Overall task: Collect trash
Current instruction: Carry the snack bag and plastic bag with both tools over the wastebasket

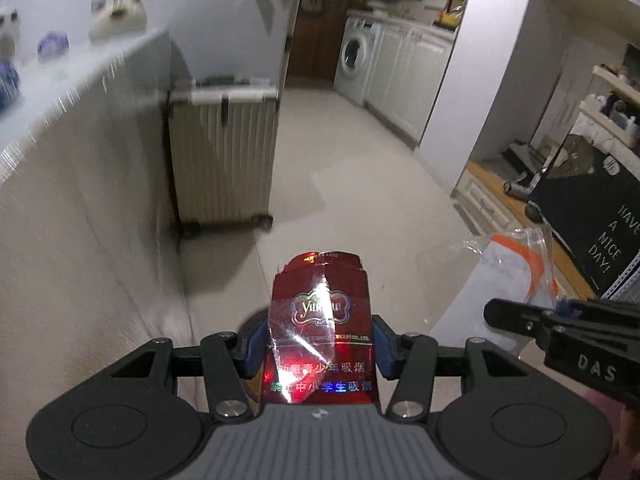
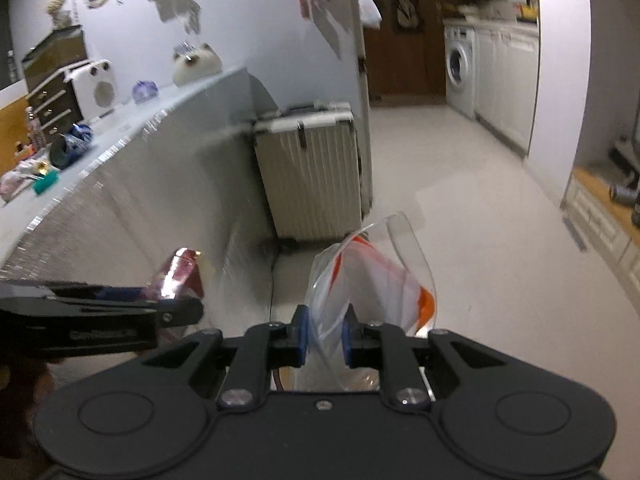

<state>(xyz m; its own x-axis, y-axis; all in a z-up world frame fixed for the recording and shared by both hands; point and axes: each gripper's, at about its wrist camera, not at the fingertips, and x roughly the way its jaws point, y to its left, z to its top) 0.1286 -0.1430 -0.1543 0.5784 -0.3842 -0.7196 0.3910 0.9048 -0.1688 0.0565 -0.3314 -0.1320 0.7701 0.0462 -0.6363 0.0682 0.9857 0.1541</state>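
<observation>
Nearest the left wrist camera, the left claw [image 1: 318,350] was clamped on a red cigarette pack [image 1: 320,320], its blue pads pressing the pack's two sides. The pack's long axis ran straight out along the claw's fingers, its torn top end pointing away, out over the pale floor [image 1: 360,160]; loose cellophane caught the light on its face. The right claw [image 2: 323,338] was pinched together on a clear plastic bag with orange trim [image 2: 372,276], which stood up and fanned out ahead of it. So two pieces of trash seemed picked up and were held in the air beside the tabletop [image 2: 120,132]. No bin showed in either view; dropping them off looked still to be done, and small clutter remained on the tabletop.
</observation>
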